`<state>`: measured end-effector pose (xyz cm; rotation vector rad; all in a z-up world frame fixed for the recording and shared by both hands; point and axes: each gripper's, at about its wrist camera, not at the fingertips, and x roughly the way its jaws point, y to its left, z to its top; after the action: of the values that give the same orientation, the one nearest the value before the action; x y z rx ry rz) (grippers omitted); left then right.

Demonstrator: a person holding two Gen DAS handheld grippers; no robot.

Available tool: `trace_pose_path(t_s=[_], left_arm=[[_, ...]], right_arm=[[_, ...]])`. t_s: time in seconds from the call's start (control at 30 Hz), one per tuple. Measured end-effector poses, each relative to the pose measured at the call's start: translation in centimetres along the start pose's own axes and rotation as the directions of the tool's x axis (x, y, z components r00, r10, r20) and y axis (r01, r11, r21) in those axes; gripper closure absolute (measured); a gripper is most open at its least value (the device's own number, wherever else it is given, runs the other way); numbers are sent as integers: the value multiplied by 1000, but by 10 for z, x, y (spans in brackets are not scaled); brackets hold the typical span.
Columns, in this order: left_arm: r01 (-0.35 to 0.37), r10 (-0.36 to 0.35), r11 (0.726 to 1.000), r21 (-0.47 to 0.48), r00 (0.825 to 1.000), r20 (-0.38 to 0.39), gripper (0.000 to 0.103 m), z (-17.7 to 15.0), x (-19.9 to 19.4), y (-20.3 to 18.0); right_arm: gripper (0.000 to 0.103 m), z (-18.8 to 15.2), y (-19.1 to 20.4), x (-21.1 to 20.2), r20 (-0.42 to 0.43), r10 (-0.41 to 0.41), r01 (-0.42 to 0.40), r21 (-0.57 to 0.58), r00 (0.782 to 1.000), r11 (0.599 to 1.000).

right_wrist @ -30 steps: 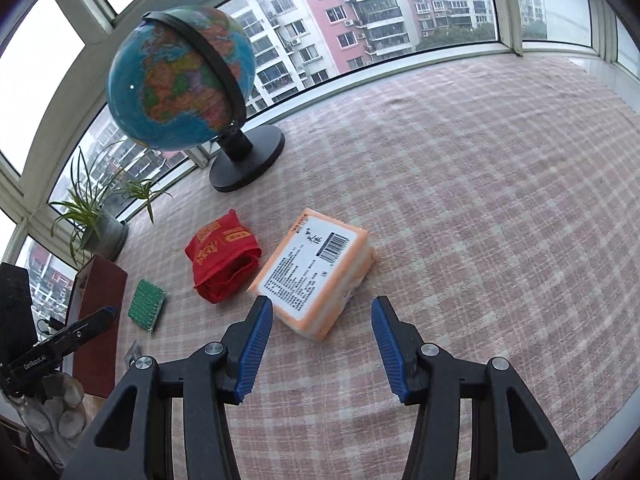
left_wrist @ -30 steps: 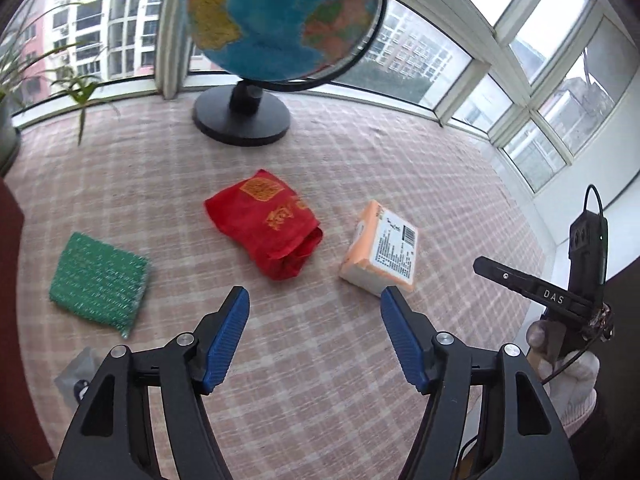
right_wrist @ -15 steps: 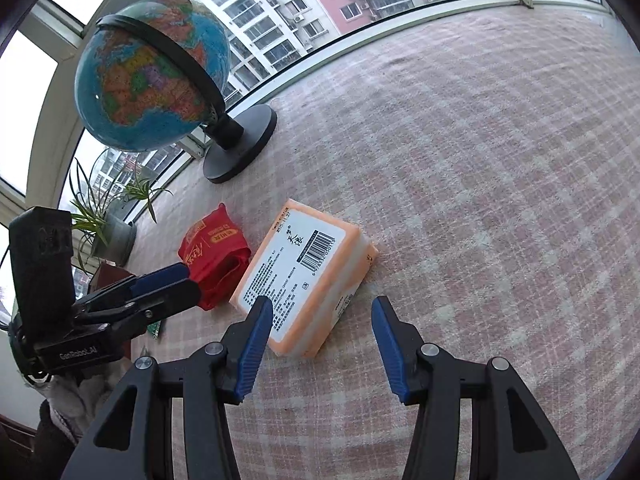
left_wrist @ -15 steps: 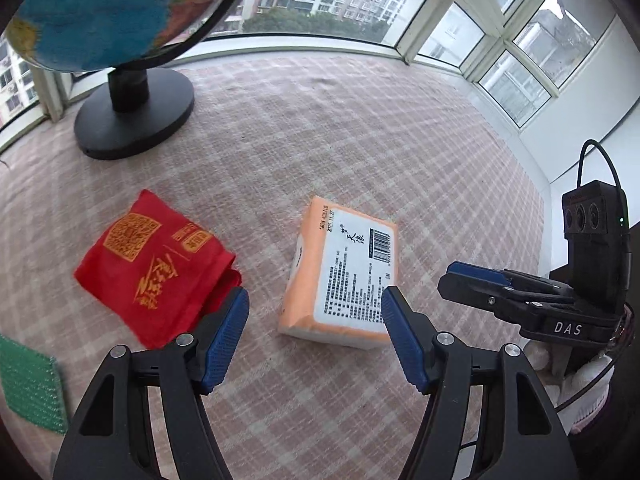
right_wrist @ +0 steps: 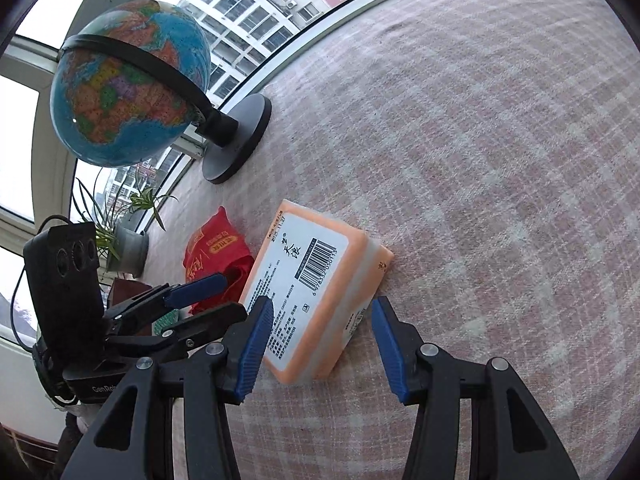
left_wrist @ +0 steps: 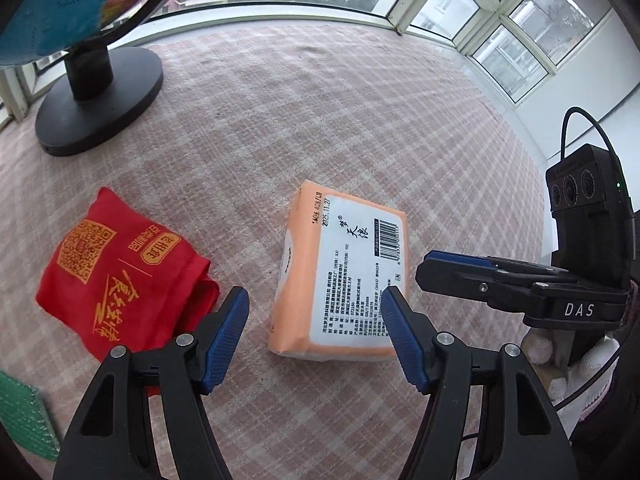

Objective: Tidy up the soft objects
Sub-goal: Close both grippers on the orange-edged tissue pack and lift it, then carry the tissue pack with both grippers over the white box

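Right gripper half open, holds nothing, straddles near end of tissue pack. Left gripper open, empty, beside it. Pack lies right of red bag. We judge pack light, squashy, slippery film: pinch long sides.

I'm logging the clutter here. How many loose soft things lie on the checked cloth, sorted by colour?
Red: 1, the folded red fabric bag with gold print
Orange: 1, the orange plastic-wrapped tissue pack with a white label
Green: 1, the green mesh scouring pad, only partly in view
Total: 3
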<state>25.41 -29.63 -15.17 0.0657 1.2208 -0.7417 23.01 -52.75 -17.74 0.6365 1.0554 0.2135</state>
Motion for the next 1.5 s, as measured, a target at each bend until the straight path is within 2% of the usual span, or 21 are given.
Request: trace_pose_path(t_s=[0.13,0.27,0.33,0.6,0.73,0.9,1.03,1.13,1.5], left_arm=[[23,-23,1000,6,999,-29,38,-3,8,0],[19,-18,1000,18,997,-72,46,-4,18,-1],[44,-43,999,12,996,-76,49,-3,20,-2],[33,-31,999,23,996,-79,53,-4,18,-8],[-2,6,998,63,998,-59,53,-10,11,-20],[6,-4,998,58,1000,-29,55,-13,-5,-23],[-18,18,997,77,1000,5,55,-21,-23,-27],[-31,28,996,89,999,27,55,-28,-37,-27],[-49,47,999,15,992,119,55,-68,-107,4]], right_arm=[[63,3,-2,5,-9,13,-13,12,1000,1000],[67,4,0,12,-25,16,-16,8,1000,1000],[70,3,0,17,-40,16,-15,9,999,1000],[74,-1,0,24,-60,-3,3,1,998,1000],[74,-2,6,19,-45,-19,18,-21,999,1000],[74,-6,14,8,-27,-9,8,-32,1000,999],[74,-10,28,-2,-12,-4,3,-53,1000,999],[74,-15,43,-9,0,0,0,-80,1000,997],[74,-36,123,-11,4,28,-26,-197,1000,980]])
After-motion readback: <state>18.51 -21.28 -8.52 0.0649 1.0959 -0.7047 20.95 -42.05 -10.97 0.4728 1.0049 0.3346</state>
